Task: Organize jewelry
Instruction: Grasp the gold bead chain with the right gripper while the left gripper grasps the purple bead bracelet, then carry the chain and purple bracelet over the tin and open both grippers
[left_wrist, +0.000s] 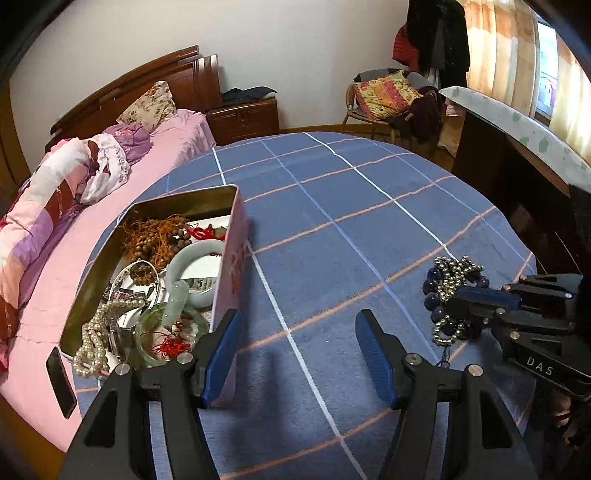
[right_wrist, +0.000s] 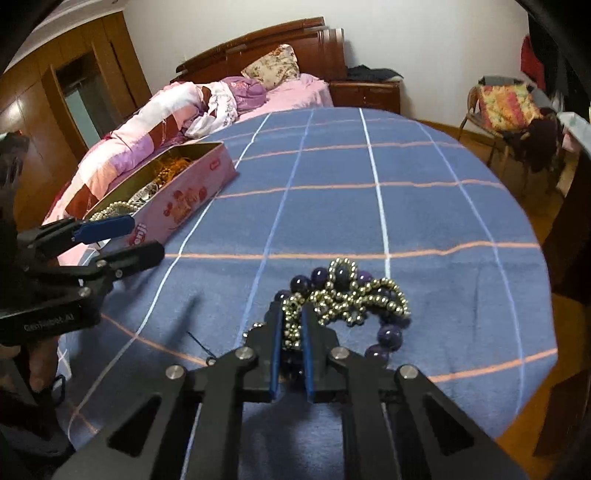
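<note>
Two grippers are in view over a round table (right_wrist: 424, 206) under a blue checked cloth, which we record as the largest item; a bed (left_wrist: 177, 136) with pink bedding stands just behind it. Next in size, we note a pink tin box (right_wrist: 184, 199) with its top open, resting on the cloth at the table's left edge, beside the bed. From the left wrist view we see it holding mixed jewelry: a pale jade bangle (left_wrist: 177, 258), a green bangle (left_wrist: 142, 332), a white pearl strand (left_wrist: 94, 341) and brown wooden beads (left_wrist: 166, 236) with orange cord. Our left gripper (left_wrist: 297, 332) stands with its jaws spread wide and nothing between them; its left blue finger sits against the near corner of the tin, the right finger over bare cloth. Our right gripper (right_wrist: 293, 325) is clamped on a tangle of purple and gold beads (right_wrist: 347, 295) lying on the cloth at the table's near right side, well apart from the tin. Its blue pads pinch a gold-beaded strand at the tangle's near end, while the larger purple beads spread beyond and to the right of the fingertips. We cannot tell whether the tangle is lifted clear of the cloth.
</note>
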